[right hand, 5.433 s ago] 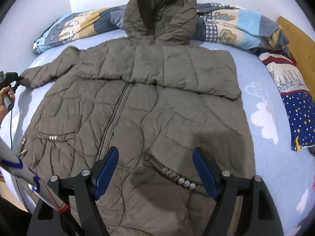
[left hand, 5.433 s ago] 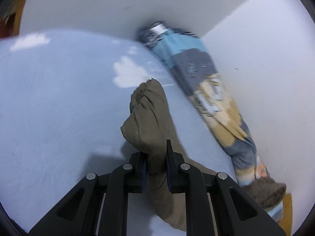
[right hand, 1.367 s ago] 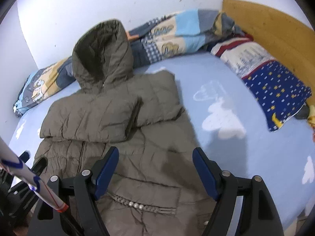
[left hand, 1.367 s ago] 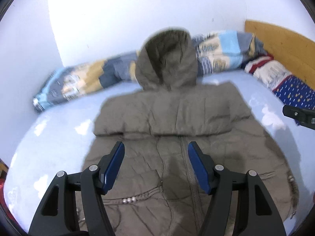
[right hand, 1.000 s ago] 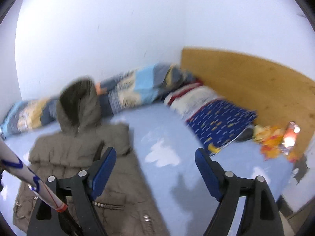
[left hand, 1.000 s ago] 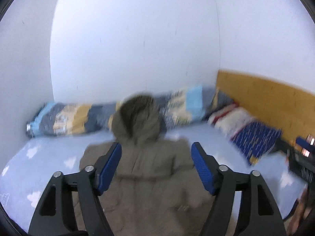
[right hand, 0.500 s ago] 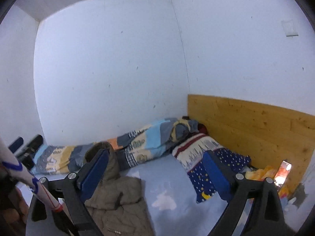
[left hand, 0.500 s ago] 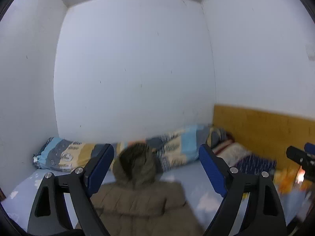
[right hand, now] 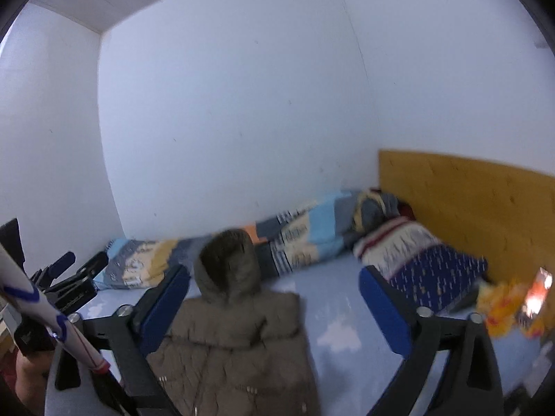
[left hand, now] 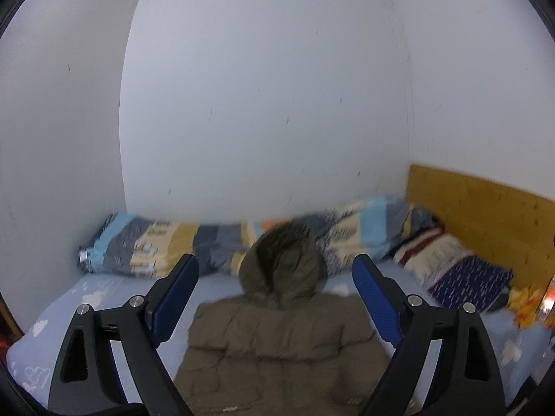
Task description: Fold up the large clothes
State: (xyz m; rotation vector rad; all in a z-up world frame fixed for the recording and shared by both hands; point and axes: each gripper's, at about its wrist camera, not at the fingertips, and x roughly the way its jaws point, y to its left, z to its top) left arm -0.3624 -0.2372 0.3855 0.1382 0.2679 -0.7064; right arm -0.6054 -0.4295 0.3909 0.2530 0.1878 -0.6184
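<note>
An olive-brown hooded puffer coat (left hand: pixel 277 339) lies flat on the light-blue bed, sleeves folded in over its front, hood (left hand: pixel 282 263) toward the far wall. It also shows in the right wrist view (right hand: pixel 236 339). My left gripper (left hand: pixel 275 301) is open and empty, held back from the bed and above the coat's near part. My right gripper (right hand: pixel 274 308) is open and empty, also held back from the bed. The left gripper shows at the left edge of the right wrist view (right hand: pixel 66 280).
A rolled patterned quilt (left hand: pixel 180 246) lies along the far wall behind the hood. A pillow and a navy starred cloth (right hand: pixel 426 267) lie at the right by the wooden headboard (right hand: pixel 468 204). Orange items (right hand: pixel 510 301) sit at the bed's right edge. White walls enclose the bed.
Both grippers have pulled back and tilted up from the coat, so more wall shows. Earlier the left gripper let go of the sleeve, and both sleeves now lie folded in.
</note>
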